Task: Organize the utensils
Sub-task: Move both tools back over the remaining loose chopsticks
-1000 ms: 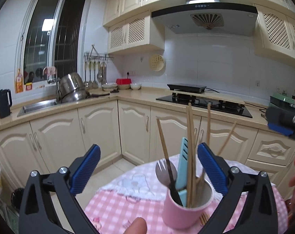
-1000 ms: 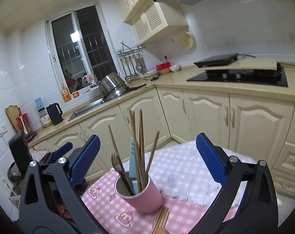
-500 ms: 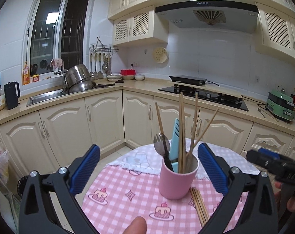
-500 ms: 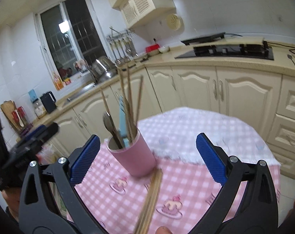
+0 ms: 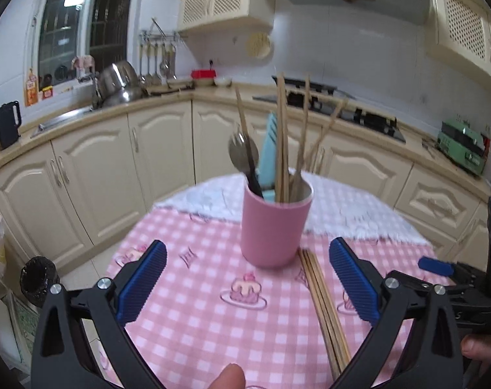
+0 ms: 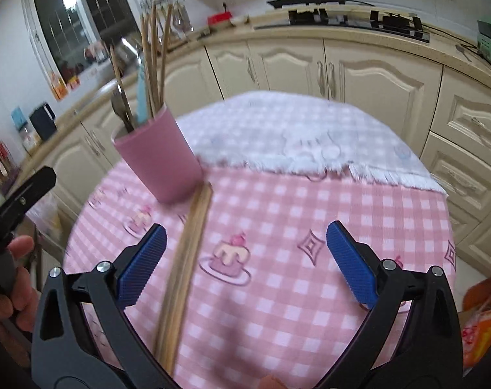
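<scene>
Cream kitchen cabinets (image 5: pixel 93 175) curve behind the round counter (image 5: pixel 193 317) I'm working over, which wears a pink checked cloth printed with little cakes and a white fringed cloth (image 6: pixel 297 139) across its far half. On the pink part stands a pink cup (image 5: pixel 274 223), upright, holding several wooden chopsticks (image 5: pixel 281 136), a metal spoon (image 5: pixel 242 152) and a light blue utensil (image 5: pixel 268 152). Just to the cup's right, a bundle of loose chopsticks (image 5: pixel 323 304) lies flat on the cloth, its far end almost touching the cup's base.

My left tool (image 5: pixel 247 283) hovers low over the cloth in front of the cup, its blue pads spread wide, gripping nothing. My right tool (image 6: pixel 243 264) is likewise wide open and empty; from its camera the loose chopsticks (image 6: pixel 187 256) run just inside its left pad. Each tool appears at the edge of the other's view, with a hand (image 6: pixel 15 278) on it.
</scene>
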A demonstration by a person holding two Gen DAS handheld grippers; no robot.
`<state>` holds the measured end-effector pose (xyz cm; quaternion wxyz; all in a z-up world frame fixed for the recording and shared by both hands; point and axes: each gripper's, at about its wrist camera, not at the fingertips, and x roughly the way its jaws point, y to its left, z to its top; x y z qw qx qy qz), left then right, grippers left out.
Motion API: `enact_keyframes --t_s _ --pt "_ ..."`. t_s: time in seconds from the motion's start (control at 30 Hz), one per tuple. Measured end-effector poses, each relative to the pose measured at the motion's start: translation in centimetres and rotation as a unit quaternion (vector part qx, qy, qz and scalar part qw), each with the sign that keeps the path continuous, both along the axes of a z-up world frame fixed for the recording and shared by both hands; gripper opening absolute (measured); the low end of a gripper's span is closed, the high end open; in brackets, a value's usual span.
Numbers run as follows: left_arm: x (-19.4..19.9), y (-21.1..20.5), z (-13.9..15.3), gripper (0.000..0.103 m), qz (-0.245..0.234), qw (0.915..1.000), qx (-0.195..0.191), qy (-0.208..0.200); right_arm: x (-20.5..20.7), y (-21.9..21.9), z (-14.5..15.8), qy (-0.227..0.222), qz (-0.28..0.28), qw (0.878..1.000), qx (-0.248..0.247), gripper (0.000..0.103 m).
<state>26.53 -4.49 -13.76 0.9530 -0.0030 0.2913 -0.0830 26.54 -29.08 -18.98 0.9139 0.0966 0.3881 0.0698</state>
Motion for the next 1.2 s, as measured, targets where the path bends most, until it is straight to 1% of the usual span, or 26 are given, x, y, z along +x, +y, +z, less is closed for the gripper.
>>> enact_keyframes --t_s 0.1,0.13,0.23,0.33,0.37,0.43,0.47,0.53,0.63,0.7,0.8,0.97,1.03,1.07,1.13,1.2 --pt "0.6 -0.6 -1.5 0.098 0.001 0.9997 0.008 0.023 1.0 0.7 -1.6 0.041 0.012 0.999 -0.018 0.097" --pt "0.9 -0.7 -2.1 0.098 0.001 0.9993 0.008 0.036 1.4 1.2 -2.1 0.052 0.015 0.998 -0.032 0.097" --pt "1.4 -0.9 -3.7 0.098 0.002 0.9979 0.013 0.063 1.9 2.5 -3.1 0.068 0.03 0.995 -0.059 0.097" --pt "1.6 -1.0 -5.0 0.098 0.002 0.9965 0.018 0.081 2.5 3.2 -4.0 0.085 0.041 0.993 -0.066 0.097" --pt "1.7 -0.9 -5.3 0.098 0.001 0.9962 0.018 0.085 2.7 3.6 -4.4 0.092 0.044 0.992 -0.078 0.097" --pt "1.7 -1.0 -5.8 0.098 -0.001 0.9955 0.019 0.093 2.8 4.0 -4.6 0.088 0.041 0.99 -0.105 0.097" --pt "1.8 -1.0 -5.9 0.098 -0.002 0.9952 0.02 0.096 2.9 4.1 -4.8 0.092 0.041 0.989 -0.108 0.097" --pt "1.9 -1.0 -6.4 0.098 -0.002 0.9946 0.02 0.102 3.1 4.2 -4.8 0.095 0.039 0.989 -0.11 0.097" --pt "2.1 -1.0 -6.8 0.098 -0.001 0.994 0.018 0.108 3.0 3.9 -4.5 0.089 0.038 0.992 -0.087 0.097" --pt "2.3 -0.7 -7.0 0.098 0.001 0.9937 0.014 0.111 3.1 4.1 -4.4 0.093 0.041 0.991 -0.084 0.097" --pt "2.5 -0.4 -7.2 0.098 0.002 0.9933 0.013 0.115 3.3 4.6 -4.5 0.091 0.043 0.99 -0.095 0.097" --pt "2.8 -0.3 -7.4 0.098 0.001 0.9931 0.014 0.116 4.1 5.2 -4.4 0.107 0.043 0.988 -0.105 0.097" --pt "3.1 -0.2 -7.5 0.098 0.002 0.9928 0.009 0.12 4.5 6.0 -4.7 0.113 0.047 0.985 -0.124 0.097" --pt "3.2 -0.1 -7.5 0.098 0.002 0.9926 0.007 0.122 4.5 6.5 -4.8 0.109 0.048 0.983 -0.139 0.097" --pt "3.4 0.1 -7.6 0.098 0.003 0.9922 0.004 0.125 4.8 6.3 -4.8 0.113 0.046 0.984 -0.133 0.097" --pt "3.5 0.0 -7.6 0.098 -0.001 0.9921 0.005 0.126 4.7 6.0 -4.9 0.108 0.049 0.983 -0.139 0.097"
